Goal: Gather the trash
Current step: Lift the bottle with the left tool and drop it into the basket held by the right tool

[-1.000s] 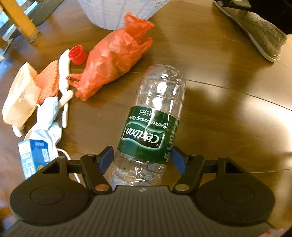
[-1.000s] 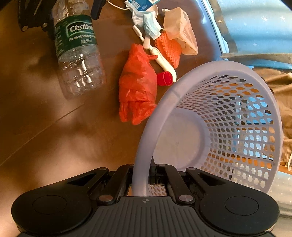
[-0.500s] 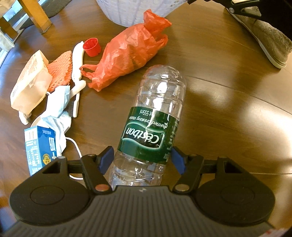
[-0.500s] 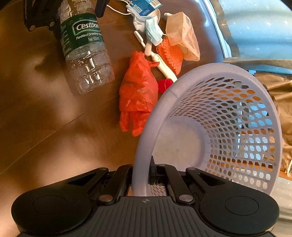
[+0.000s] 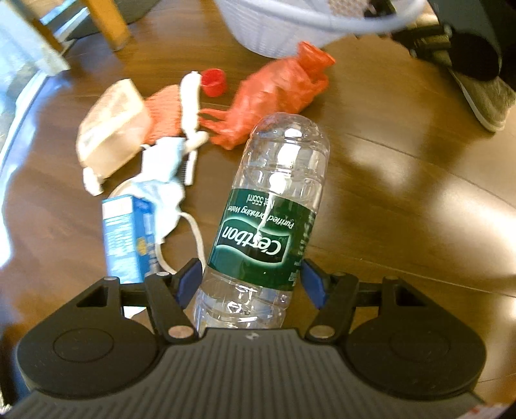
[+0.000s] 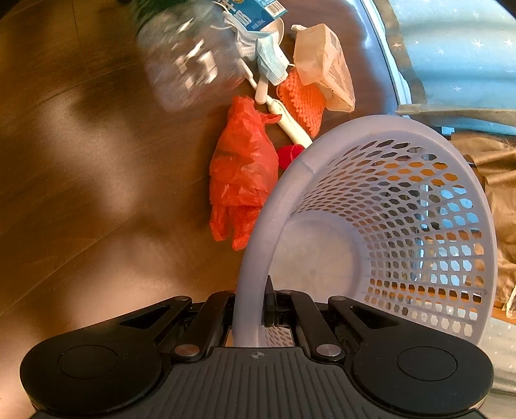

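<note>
- A lived-in room of a home: the brown wood worktop (image 5: 403, 206) carries household litter, among it a red plastic bag (image 5: 277, 96), a face mask (image 6: 271, 61) and a small blue carton (image 5: 124, 232).
- A pale plastic wastebasket (image 6: 419, 206) with a mesh wall (the cheap domestic kind).
- A wooden furniture leg (image 5: 108, 22) and a grey slipper (image 5: 483, 100) lie beyond.
- Blue star-patterned fabric (image 6: 458, 48) at the edge.

Left gripper (image 5: 251, 278): black housing, two round side lobes with recessed discs, ribbed grey centre plate with small crosshair mark, silver pivot screws, angled black linkage arms, blue pads (image 5: 187, 279) on fingertips. Right gripper (image 6: 250, 304): same black housing, ribbed grey plate, crosshair mark, silver screws, black linkages.
</note>
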Motion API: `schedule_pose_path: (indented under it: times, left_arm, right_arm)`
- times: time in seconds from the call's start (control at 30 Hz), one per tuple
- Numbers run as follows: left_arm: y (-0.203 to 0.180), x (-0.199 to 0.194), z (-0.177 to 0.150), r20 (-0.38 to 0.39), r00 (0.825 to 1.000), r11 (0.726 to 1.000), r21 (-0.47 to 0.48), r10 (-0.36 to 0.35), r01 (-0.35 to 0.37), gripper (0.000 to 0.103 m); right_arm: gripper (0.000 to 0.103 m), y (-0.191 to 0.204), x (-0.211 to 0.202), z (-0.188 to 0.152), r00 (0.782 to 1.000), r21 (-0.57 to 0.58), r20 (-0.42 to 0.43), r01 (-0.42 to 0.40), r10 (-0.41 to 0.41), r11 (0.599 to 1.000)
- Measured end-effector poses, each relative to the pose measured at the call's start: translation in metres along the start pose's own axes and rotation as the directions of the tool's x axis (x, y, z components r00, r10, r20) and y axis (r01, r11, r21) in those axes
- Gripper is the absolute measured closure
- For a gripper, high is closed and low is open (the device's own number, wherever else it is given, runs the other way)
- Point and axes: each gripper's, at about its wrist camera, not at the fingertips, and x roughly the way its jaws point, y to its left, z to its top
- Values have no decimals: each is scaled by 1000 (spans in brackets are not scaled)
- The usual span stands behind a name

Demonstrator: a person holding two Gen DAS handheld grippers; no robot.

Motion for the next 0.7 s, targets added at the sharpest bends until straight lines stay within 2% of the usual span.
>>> schedule_pose_path:
  times: [0.17,0.43,0.7]
  left_arm:
    - [16,-41,13,13,999,998,-43,35,-34,41]
    - [27,-106,58,82,995,996,-68,62,-56,41]
    - [23,-121,113,113,993,999,-27,45,-42,40]
  right_arm:
    - [103,2,-1,3,1000,-12,-1,-1,1,1000]
    - [103,2,-4,2,1000,-14,-5,-2,2,1000]
    - [103,6,-9,4,1000,-38,-15,-5,4,999]
